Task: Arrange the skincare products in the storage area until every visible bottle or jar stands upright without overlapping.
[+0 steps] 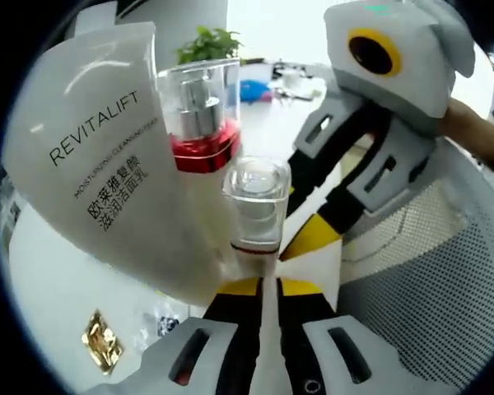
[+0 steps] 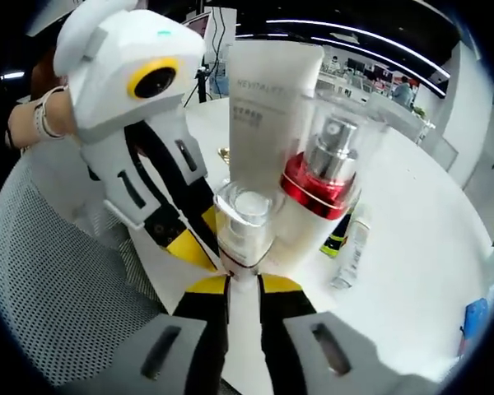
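Between both hand-held grippers' (image 1: pixel 263 284) (image 2: pixel 245 276) nearly closed jaws stands a clear-capped bottle (image 1: pixel 256 206).

Pump bottle (image 1: pixel 199 115) between tube (image 1: pixel 107 156) and small bottle (image 1: pixel 256 206)

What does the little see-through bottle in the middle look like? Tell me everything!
The small clear bottle has a see-through squarish cap with a round top, a clear body and a thin red band near its base. It looks like glass or hard plastic. It stands upright on the white table, right at the tips of both hand-held grippers. The big white tube leans just behind it, with the red-collared pump bottle close by. Whether the jaws are pinching it, I cannot tell.
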The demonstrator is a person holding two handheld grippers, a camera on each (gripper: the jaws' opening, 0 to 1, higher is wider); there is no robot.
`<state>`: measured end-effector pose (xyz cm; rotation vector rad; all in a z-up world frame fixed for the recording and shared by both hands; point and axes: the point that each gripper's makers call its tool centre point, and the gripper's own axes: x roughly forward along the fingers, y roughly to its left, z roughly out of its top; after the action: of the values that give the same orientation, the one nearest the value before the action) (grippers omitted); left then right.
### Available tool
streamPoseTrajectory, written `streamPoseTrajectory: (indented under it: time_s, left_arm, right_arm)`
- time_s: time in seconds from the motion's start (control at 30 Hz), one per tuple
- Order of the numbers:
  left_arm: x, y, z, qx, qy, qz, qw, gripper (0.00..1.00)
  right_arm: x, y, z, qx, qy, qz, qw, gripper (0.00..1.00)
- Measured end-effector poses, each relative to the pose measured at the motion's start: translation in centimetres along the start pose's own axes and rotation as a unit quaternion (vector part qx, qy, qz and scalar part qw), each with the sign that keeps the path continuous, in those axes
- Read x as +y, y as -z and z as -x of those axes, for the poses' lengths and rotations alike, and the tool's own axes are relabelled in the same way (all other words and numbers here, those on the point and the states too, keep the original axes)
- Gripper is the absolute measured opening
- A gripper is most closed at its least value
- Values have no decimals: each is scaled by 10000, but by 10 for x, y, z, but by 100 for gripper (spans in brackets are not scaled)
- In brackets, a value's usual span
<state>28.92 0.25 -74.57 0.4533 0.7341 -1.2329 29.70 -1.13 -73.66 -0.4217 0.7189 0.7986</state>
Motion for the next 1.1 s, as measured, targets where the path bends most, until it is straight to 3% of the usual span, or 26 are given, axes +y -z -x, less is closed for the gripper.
streamPoseTrajectory:
  time_s: [1.1]
  left_arm:
    - [6,1,-3,67,-134,-77,9999,1]
  right_arm:
    - [-1,2,5,13,46,-87,10000,12]
